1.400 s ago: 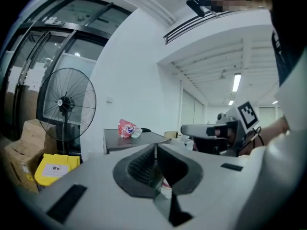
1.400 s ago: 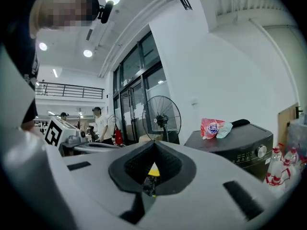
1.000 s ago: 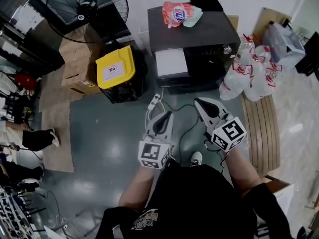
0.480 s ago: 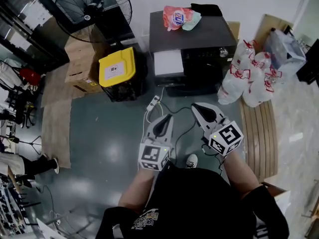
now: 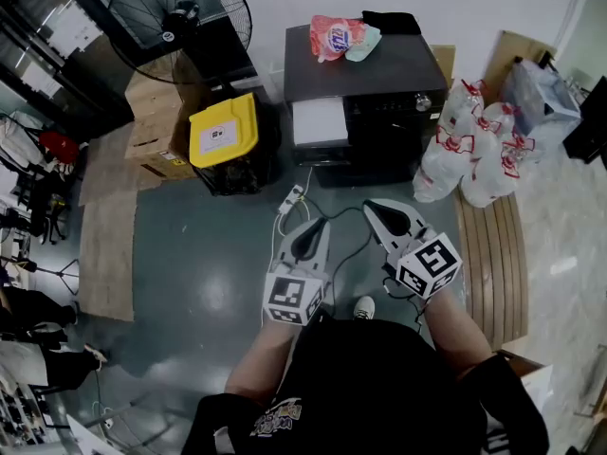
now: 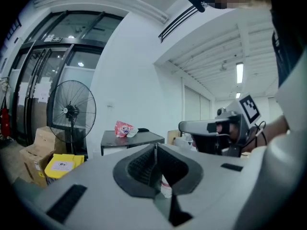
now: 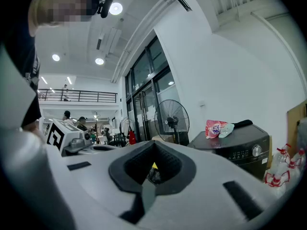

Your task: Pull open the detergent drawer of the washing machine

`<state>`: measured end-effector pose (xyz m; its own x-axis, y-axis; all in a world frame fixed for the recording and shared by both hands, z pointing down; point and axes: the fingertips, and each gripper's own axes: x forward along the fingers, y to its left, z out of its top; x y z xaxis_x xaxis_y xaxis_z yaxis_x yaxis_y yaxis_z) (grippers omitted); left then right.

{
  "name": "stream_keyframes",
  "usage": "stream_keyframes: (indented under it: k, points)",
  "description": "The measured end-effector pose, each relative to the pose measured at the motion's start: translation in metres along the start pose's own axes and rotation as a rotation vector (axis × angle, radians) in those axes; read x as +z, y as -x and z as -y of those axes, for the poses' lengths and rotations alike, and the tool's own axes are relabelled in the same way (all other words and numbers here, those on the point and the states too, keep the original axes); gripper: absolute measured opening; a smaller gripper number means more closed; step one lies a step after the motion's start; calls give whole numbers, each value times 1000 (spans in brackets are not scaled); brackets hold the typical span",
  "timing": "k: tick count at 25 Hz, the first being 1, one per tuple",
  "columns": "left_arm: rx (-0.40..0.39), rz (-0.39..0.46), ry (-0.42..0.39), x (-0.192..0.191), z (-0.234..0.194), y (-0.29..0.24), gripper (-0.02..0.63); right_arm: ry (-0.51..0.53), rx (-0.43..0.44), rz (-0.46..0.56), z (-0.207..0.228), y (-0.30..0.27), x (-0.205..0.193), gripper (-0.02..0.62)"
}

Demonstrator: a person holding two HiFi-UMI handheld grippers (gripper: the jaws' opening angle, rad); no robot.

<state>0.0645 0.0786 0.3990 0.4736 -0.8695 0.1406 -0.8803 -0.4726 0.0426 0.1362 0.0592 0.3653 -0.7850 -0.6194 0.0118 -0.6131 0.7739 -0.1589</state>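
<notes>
Compared with one second ago, the whole head view is sliding. The washing machine (image 5: 379, 69) is now sitting a little lower in the picture, the standing fan (image 5: 180, 17) is showing more fully, and the person at the left edge has walked further down the picture. Both tools are keeping almost the same place in the view.

I am holding the left tool (image 5: 319, 221) and the right tool (image 5: 369, 206) side by side over the grey floor (image 5: 190, 254), both pointing toward the machine. The left tool's pads (image 6: 144, 164) are pressed together with nothing between them. The right tool's jaws are also pressed together and are pinching nothing.

The machine is standing against the far wall, well apart from both tools. Its detergent drawer (image 5: 320, 121) is, I think, the white panel left of the control knob (image 5: 424, 100); I cannot tell if it is fully pushed in. A pink detergent bag (image 5: 337, 36) is lying on the machine's lid. A white power strip (image 5: 292, 197) is lying on the floor between the left tool and the machine, and a yellow-lidded bin (image 5: 221, 131) is standing just beside the machine's left side.
</notes>
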Motion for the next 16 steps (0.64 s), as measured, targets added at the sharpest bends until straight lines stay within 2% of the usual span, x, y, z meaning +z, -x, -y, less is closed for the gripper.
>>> stream_keyframes:
  k: [16]
  points:
    - [-3, 3, 8, 3, -16, -5, 18, 9, 4, -10, -1, -18, -4, 3]
